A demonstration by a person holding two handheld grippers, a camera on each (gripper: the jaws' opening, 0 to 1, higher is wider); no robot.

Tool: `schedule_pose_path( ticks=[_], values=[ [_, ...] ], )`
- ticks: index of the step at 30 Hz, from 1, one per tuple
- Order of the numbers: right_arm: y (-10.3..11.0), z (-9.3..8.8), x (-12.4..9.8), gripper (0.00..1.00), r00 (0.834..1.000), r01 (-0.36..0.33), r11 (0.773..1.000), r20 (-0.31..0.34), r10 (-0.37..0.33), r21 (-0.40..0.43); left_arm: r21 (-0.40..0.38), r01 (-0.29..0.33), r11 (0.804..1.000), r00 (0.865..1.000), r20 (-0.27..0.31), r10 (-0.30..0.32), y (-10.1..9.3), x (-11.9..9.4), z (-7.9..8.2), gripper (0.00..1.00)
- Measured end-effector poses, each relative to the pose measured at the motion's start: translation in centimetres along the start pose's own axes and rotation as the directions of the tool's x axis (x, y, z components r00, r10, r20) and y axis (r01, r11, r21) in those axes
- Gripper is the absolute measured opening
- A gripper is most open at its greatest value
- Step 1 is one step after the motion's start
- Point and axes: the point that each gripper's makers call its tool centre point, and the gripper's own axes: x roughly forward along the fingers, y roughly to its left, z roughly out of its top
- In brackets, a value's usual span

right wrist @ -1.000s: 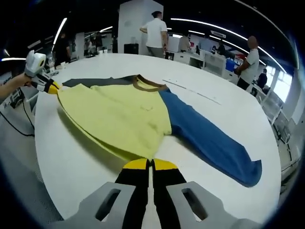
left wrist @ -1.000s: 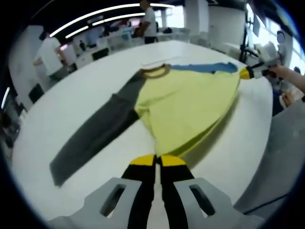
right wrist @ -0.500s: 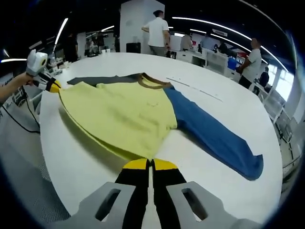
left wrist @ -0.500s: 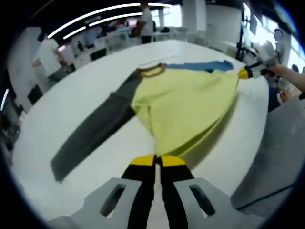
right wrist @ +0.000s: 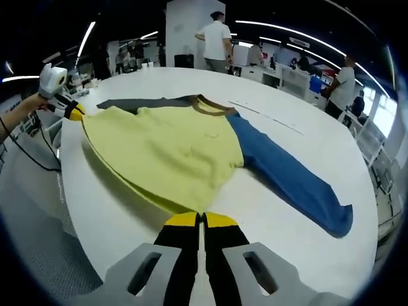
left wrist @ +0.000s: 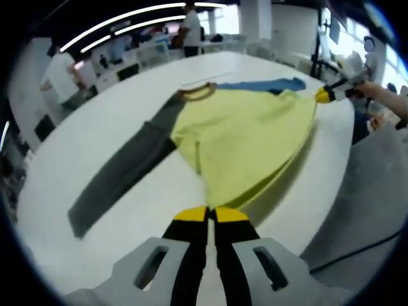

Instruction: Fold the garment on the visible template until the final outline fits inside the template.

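Across a white round table (left wrist: 95, 121) in a bright office with ceiling light strips lies the shirt (right wrist: 166, 150), yellow body, grey and blue sleeves. Left tongs (left wrist: 210, 213) and right tongs (right wrist: 202, 220) each pinch a hem corner, jaws closed. Since before, the shirt has slid farther onto the table. No writing is legible.

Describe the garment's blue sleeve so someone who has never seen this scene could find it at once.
Start at the big white table; a long-sleeved shirt lies spread on it, its yellow body held at the hem by both grippers. The blue sleeve runs flat from the shoulder beside the brown collar. The opposite sleeve is dark grey.
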Motion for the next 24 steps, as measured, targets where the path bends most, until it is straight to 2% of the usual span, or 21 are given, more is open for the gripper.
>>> schedule_pose_path(
  ticks=[9, 14, 24],
  values=[
    [0.5, -0.2, -1.0, 0.02, 1.000, -0.014, 1.000, -0.003, 0.014, -0.013, 0.004, 0.018, 1.000, 1.000, 0.003, -0.018, -0.6, -1.0, 0.0, 0.00],
    [1.1, -0.2, -1.6, 0.03, 1.000, -0.017, 0.999, -0.007, 0.016, -0.047, 0.011, 0.027, 1.000, 1.000, -0.010, -0.027, -1.1, -1.3, -0.5, 0.00],
    [2.2, -0.3, -2.4, 0.03, 0.999, -0.043, 0.998, -0.011, 0.042, -0.054, 0.030, 0.032, 0.999, 0.999, -0.025, -0.031, -1.5, -2.0, -0.9, 0.00]
  ],
)
